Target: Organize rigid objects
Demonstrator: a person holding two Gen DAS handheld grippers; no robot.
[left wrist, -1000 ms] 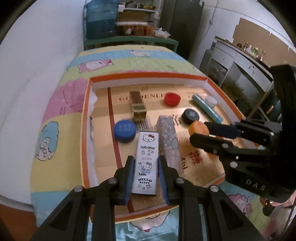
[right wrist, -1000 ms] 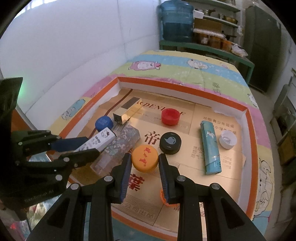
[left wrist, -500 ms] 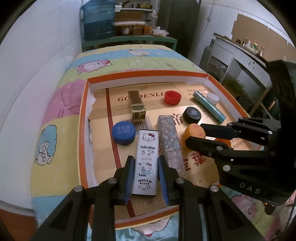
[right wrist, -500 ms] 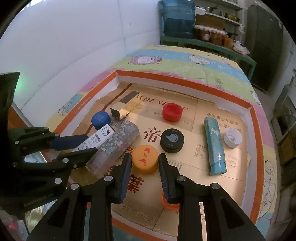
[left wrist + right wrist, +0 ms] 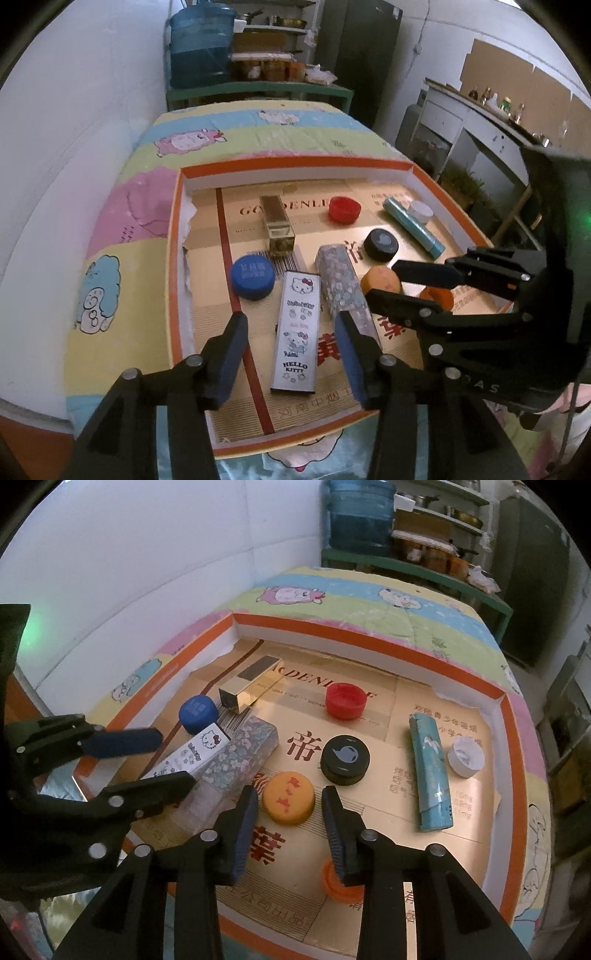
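A white Hello Kitty box (image 5: pixel 295 332) lies flat on the floor of the orange-rimmed tray (image 5: pixel 288 162), between the fingers of my left gripper (image 5: pixel 291 325). Its jaws are opening and the pads stand clear of the box on both sides. An orange bottle cap (image 5: pixel 289 801) rests on the tray floor between the fingers of my right gripper (image 5: pixel 290 794). Those jaws are opening too, with a narrow gap on each side of the cap. Each gripper also shows in the other's view: the right gripper (image 5: pixel 395 286) and the left gripper (image 5: pixel 175 758).
A floral box (image 5: pixel 341 288) lies right beside the Hello Kitty box. Also in the tray are a gold box (image 5: pixel 277 225), blue cap (image 5: pixel 253 277), red cap (image 5: pixel 344 209), black cap (image 5: pixel 380 244), teal tube (image 5: pixel 412 227), white cap (image 5: pixel 421 211) and a small orange cap (image 5: pixel 332 886).
Both grippers' jaws have parted: the left has let go of the Hello Kitty box and the right has let go of the orange cap. Neither hand has shifted.
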